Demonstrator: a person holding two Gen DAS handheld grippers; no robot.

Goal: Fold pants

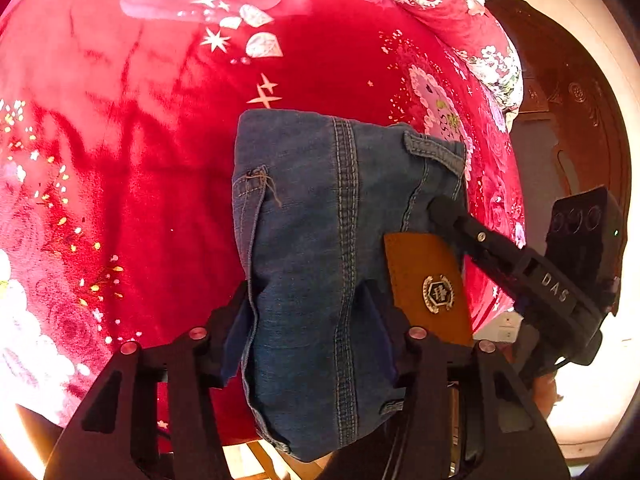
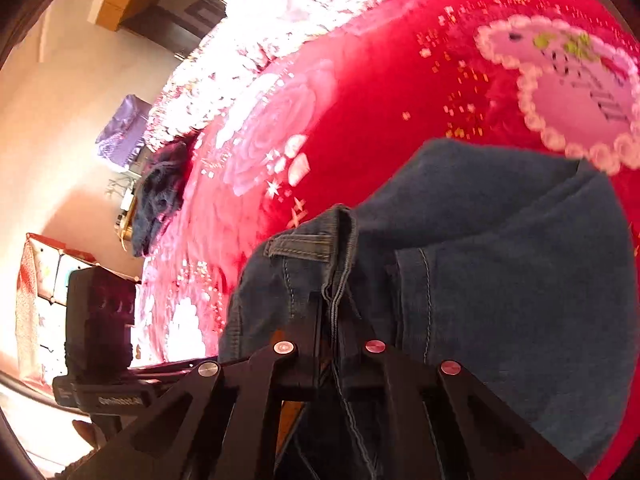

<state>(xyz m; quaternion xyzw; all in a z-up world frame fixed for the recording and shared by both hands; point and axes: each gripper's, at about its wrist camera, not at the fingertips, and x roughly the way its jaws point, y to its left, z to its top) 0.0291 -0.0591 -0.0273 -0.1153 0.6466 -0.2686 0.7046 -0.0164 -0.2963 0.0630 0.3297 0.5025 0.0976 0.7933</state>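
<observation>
Under everything spreads the red blanket (image 1: pixel 120 160), printed with pale roses, stars and a lace-edged heart (image 2: pixel 568 92), covering the bed. At its far edge in my right wrist view a dark bundle of cloth (image 2: pixel 160 196) lies near the bedside, with a purple bag (image 2: pixel 124 132) beyond it against the wall.

The blue denim pants (image 1: pixel 320 240) lie bunched and doubled over near the blanket's near edge, close to the heart print. Their waistband end is lifted toward me, with the brown leather patch (image 1: pixel 428 280) and a belt loop (image 1: pixel 432 148) showing on top.

My left gripper (image 1: pixel 308 312) has its two fingers set wide on either side of a thick fold of the denim, pressed into the cloth and gripping it. My right gripper (image 2: pixel 336 320) has its fingers drawn close together on the thin waistband edge, with the seam running down between them. In the left wrist view that right gripper (image 1: pixel 444 208) reaches in from the right, its tip resting on the denim just above the leather patch.
</observation>
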